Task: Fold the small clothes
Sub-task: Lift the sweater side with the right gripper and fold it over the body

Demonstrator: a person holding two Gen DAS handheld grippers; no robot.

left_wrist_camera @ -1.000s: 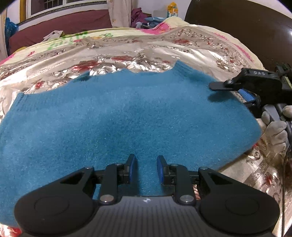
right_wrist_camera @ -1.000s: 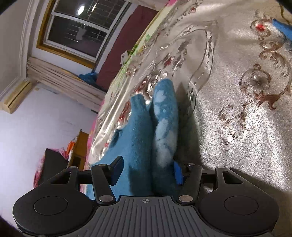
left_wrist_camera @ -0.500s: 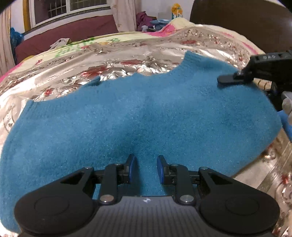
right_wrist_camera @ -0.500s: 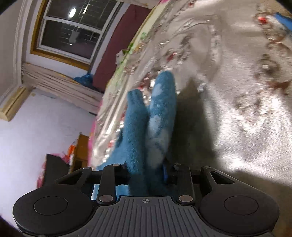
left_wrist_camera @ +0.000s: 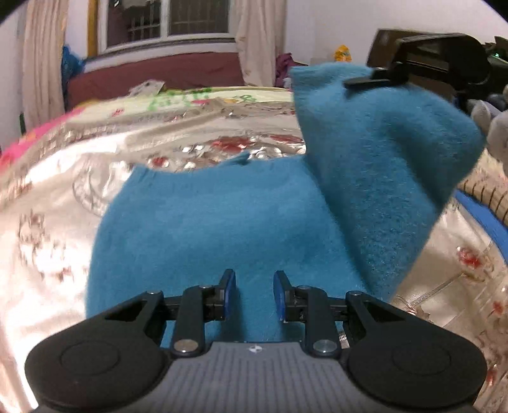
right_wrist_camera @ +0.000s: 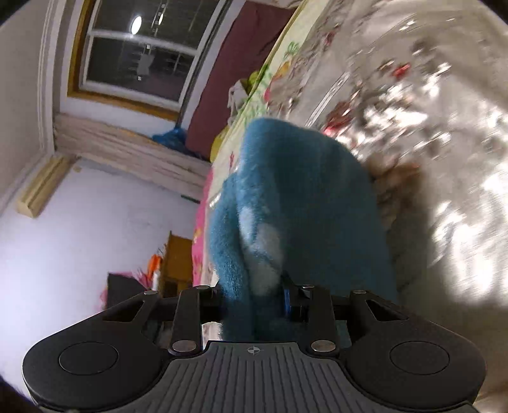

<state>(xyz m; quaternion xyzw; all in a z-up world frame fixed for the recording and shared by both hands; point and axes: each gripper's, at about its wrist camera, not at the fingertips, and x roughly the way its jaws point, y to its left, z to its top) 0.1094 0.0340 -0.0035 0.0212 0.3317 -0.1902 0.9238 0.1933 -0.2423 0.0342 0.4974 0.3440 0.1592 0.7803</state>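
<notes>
One blue knit garment (left_wrist_camera: 222, 222) lies on the bed — a small sweater, spread over the shiny floral bedspread (left_wrist_camera: 57, 197). Two claws work on it. The left claw (left_wrist_camera: 254, 294) sits low at the garment's near edge, its blue-padded fingers (left_wrist_camera: 229, 294) parted with the fabric showing between them, nothing pinched. The right claw (right_wrist_camera: 254, 303) is clamped tight on a bunched fold of the same garment (right_wrist_camera: 301, 206), and in the left wrist view that claw (left_wrist_camera: 374, 81) holds the garment's right-hand side raised well above the bed, the cloth draping down to the part that lies flat. A gloved hand (left_wrist_camera: 495, 127) shows just behind it.

The garment's far edge, with its notched neckline, lies toward the middle of the bed; bare bedspread stretches beyond it to the far edge and out to the left edge. On the right, a narrower strip of bedspread runs beside the lifted fold. One window (left_wrist_camera: 168, 22) stands past the bed's far edge.
</notes>
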